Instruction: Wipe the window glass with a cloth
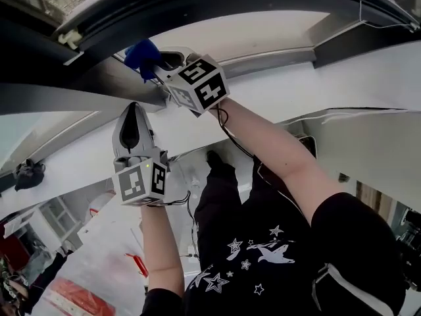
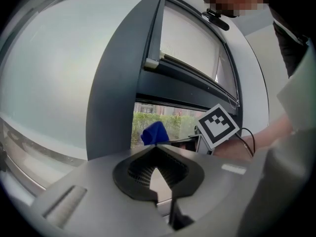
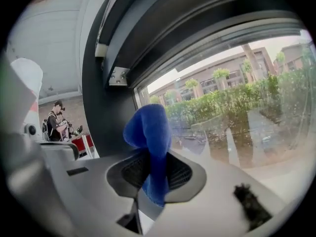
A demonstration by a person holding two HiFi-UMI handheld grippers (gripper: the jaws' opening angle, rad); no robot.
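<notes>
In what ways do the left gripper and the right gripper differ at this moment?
The right gripper is shut on a blue cloth. The left gripper holds nothing, and its fingers meet at the tips. The right gripper faces the window glass, while the left gripper faces the dark window frame. In the head view, the right gripper sits above the left gripper. Both are shut and point toward the window.
</notes>
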